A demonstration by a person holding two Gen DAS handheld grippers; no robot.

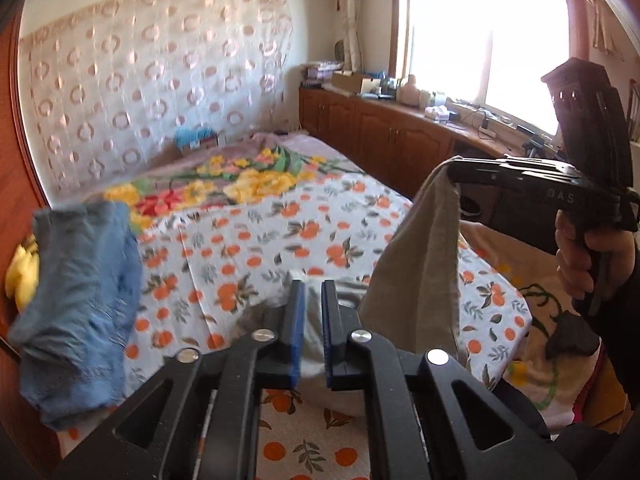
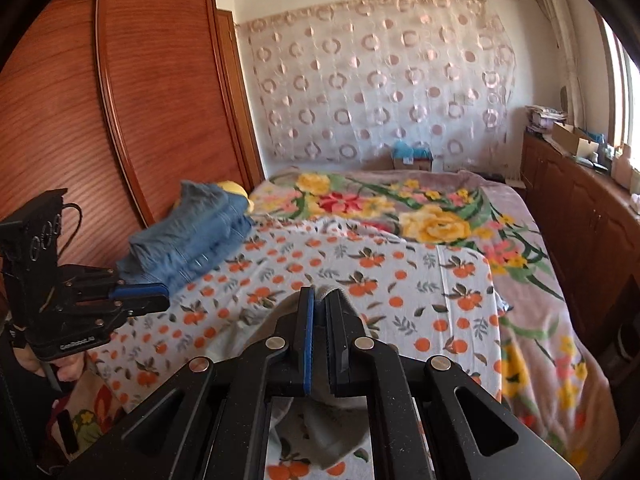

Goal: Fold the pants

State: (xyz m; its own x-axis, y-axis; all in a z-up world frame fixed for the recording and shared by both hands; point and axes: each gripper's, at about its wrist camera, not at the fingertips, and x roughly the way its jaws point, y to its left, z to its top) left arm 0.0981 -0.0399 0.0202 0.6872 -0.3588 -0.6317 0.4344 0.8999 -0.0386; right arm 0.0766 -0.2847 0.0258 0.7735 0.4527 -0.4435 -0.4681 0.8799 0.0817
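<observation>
Grey-beige pants (image 1: 420, 264) hang above the bed. My right gripper (image 1: 450, 174) is shut on their upper edge at the right of the left wrist view, cloth draping down from it. In its own view the right gripper (image 2: 319, 300) pinches grey cloth (image 2: 328, 432) between nearly closed jaws. My left gripper (image 1: 313, 292) has its blue pads (image 1: 298, 332) close together with grey fabric (image 1: 316, 344) between them. It also shows at the left of the right wrist view (image 2: 156, 298), jaws nearly together.
The bed carries an orange-print sheet (image 2: 400, 300) and a floral blanket (image 2: 440, 216). Folded blue jeans (image 2: 188, 236) lie at its left side by the wooden wardrobe (image 2: 120, 100). A low cabinet (image 1: 380, 128) with clutter runs under the window.
</observation>
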